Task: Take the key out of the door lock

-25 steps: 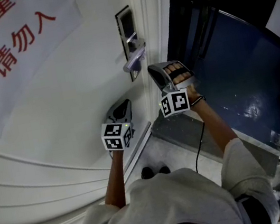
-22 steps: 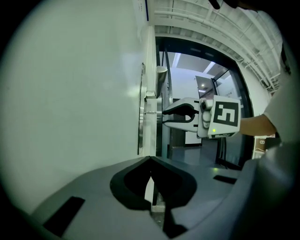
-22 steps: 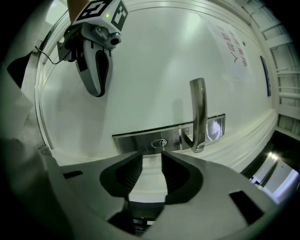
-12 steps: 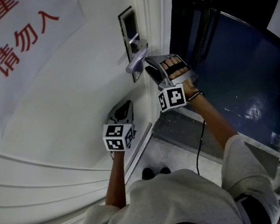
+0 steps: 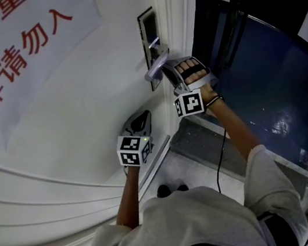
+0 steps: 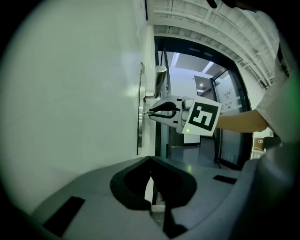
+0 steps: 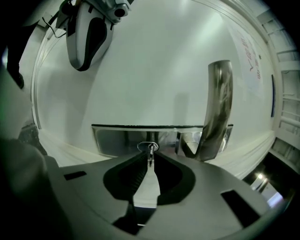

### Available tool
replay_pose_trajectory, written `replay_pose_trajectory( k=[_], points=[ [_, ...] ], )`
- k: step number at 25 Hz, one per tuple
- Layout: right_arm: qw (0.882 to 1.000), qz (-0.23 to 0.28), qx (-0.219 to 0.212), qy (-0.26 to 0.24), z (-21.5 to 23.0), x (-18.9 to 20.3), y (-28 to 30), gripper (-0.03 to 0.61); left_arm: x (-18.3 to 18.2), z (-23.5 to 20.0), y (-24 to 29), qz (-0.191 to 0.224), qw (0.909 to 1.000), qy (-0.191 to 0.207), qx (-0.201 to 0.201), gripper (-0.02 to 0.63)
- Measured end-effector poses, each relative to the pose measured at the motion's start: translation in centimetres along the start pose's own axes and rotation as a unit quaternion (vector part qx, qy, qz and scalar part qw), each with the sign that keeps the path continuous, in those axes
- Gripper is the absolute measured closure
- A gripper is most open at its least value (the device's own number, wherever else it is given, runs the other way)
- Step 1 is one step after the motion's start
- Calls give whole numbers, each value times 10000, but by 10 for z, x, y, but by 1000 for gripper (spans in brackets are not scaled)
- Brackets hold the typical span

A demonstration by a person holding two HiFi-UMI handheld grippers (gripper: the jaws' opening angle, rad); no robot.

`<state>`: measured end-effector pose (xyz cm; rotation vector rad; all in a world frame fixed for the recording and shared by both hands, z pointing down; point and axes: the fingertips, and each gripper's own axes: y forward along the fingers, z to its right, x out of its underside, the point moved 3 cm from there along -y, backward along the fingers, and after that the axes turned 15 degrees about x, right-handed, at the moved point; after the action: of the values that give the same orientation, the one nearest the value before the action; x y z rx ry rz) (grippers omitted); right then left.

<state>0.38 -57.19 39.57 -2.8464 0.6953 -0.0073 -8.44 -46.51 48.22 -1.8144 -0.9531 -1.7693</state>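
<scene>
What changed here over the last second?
The right gripper moved in to the lock plate below the lever handle; its jaws have just been closing and now pinch the key, which sits in the lock. The left gripper stayed low by the door, shut and empty.

Small silver key (image 7: 150, 157): blade buried in the oval steel lock cylinder (image 7: 142, 146), only the head shows, too small to read its shape. White paper sign with red characters (image 5: 25, 59): cut by top and left edges of head view. Person's grey-shirted shoulders (image 5: 190, 225): cut by bottom edge.
</scene>
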Motion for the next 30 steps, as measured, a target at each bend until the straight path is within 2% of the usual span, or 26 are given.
replay_pose_trajectory(
  k=[3, 11, 30],
  points=[
    [9999, 38, 84, -77, 1, -2, 3, 540, 0, 0, 0, 1, 10000, -2, 2, 595],
    [9997, 84, 165, -174, 1, 0, 4, 546, -2, 2, 2, 23, 10000, 0, 22, 595],
    [9997, 96, 215, 9, 2, 0, 1, 549, -6, 5, 5, 63, 10000, 35, 52, 595]
  ],
)
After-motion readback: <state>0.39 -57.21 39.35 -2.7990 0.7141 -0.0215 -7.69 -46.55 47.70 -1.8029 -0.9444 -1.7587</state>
